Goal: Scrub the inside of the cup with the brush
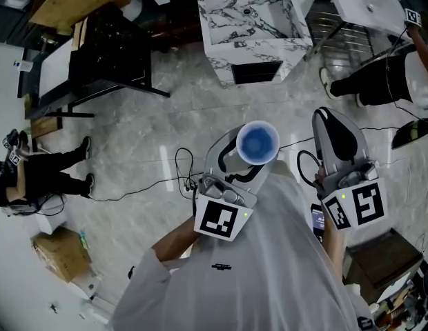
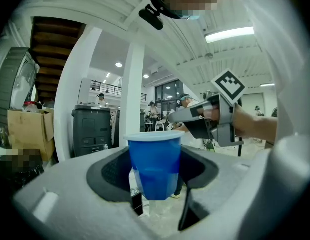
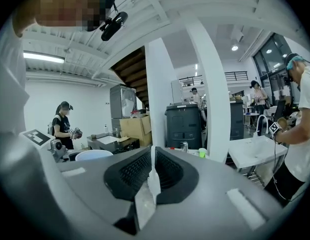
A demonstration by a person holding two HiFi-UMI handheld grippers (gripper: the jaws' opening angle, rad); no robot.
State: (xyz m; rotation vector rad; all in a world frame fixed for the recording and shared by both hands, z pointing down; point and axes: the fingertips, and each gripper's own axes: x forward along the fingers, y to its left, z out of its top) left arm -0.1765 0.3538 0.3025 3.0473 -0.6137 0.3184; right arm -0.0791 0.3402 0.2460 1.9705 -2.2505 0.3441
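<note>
The person is holding both grippers up at chest height, above a pale stone floor [image 1: 166, 109]. The left gripper [image 2: 156, 181] is gripping a blue cup [image 1: 257, 143]: its jaws are standing partly open, one dark pad pressing on each side of the cup's lower wall. The cup is sitting upright with its mouth facing up, and from the head view its inside is showing blue with nothing in it.

The right gripper [image 3: 152, 176] is hovering just right of the cup, level with it and not touching it. Its jaws are pressing almost together on a thin pale strip [image 3: 153, 180], which is sticking up a little past the pads. Whether that strip is the brush is not clear from any view. In the left gripper view, the right gripper is showing beyond the cup's rim, to the right, with a hand [image 2: 250, 126] wrapping its grip.

Far across the floor, a marble-patterned counter [image 1: 252, 29] is standing. A dark bin [image 2: 92, 129] and a cardboard box [image 2: 27, 129] are sitting at far left beside a white pillar [image 2: 131, 94]. Other people are standing at the left [image 1: 41, 171] and right [image 1: 390, 81] edges of the floor.
</note>
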